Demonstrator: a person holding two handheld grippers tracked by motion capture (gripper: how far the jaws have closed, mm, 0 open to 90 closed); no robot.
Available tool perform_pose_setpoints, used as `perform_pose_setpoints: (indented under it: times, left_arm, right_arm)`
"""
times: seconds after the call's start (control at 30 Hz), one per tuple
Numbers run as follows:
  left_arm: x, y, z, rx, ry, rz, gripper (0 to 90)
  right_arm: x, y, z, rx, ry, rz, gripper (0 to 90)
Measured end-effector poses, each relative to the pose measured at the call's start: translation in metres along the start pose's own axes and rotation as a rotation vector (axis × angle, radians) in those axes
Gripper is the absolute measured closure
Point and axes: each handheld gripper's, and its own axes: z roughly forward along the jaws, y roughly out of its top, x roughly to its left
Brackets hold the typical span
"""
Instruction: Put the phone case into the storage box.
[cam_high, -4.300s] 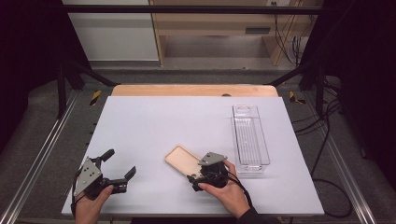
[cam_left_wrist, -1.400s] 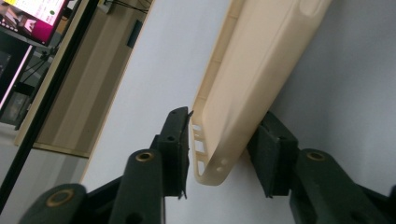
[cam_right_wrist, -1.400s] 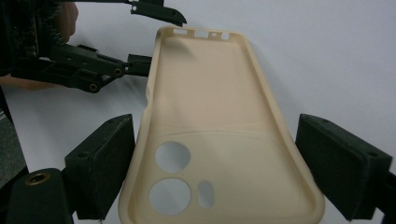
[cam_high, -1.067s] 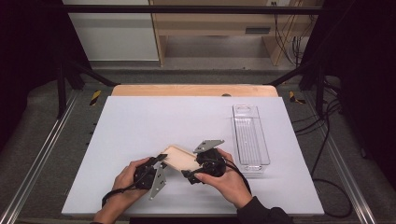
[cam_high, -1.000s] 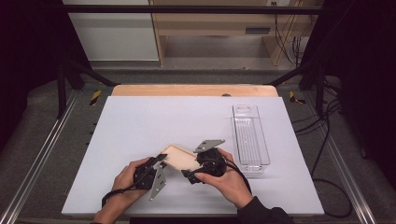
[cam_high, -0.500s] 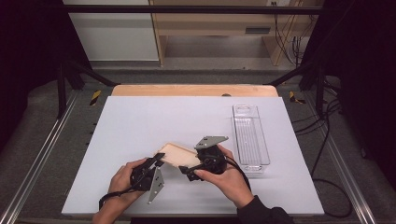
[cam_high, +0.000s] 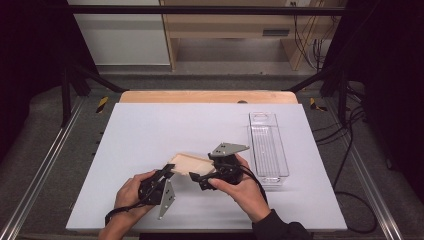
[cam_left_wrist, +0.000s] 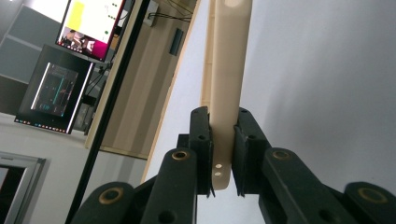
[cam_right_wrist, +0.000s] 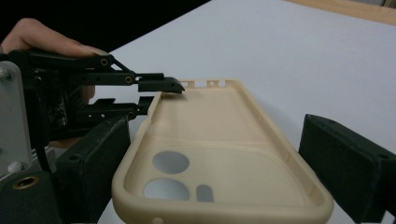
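a wide white table (cam_high: 150, 130) takes up most of the high view, with a wooden strip along its far edge. on the table's right side lies a long clear plastic tray (cam_high: 268, 147), lengthwise away from the person, just beyond the right hand.

near the table's front edge, between the person's two hands, is a beige phone case (cam_high: 192, 163). it sits roughly level with its open side up; the right gripper view looks into its shallow inside (cam_right_wrist: 210, 140), with the camera cutouts at the near end and small notches at the far end.

the left gripper (cam_high: 167, 172), held in the person's left hand (cam_high: 131, 192), has its jaws closed on one end of the phone case. they have just been closing, and in the left gripper view (cam_left_wrist: 223, 154) the two black pads press on either side of the case's thin wall (cam_left_wrist: 229, 70), seen edge-on.

the right gripper (cam_high: 200, 179), held in the right hand (cam_high: 245, 187), sits at the opposite end of the case. in its own view (cam_right_wrist: 215, 182) the black jaws stand spread on either side of the camera end; the left jaw is close against the rim, while a gap shows between the rim and the right jaw, so it does not pinch the case.
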Motion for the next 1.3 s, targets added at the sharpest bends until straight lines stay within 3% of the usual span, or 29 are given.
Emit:
perform_pose_setpoints:
  times: [0.6,1.0,1.3]
  left_arm:
    - [0.002,-0.005,-0.001,0.04,0.027,-0.042,79.8]
    - [0.003,-0.014,-0.001,0.059,0.05,-0.109,79.8]
    - [0.006,-0.015,-0.004,0.042,0.063,-0.177,79.8]
  right_arm:
    - [-0.002,-0.002,-0.022,-0.152,-0.048,-0.006,5.8]
    - [-0.001,-0.016,-0.039,-0.267,-0.141,0.014,4.5]
    - [0.002,-0.025,-0.036,-0.284,-0.282,-0.019,4.6]
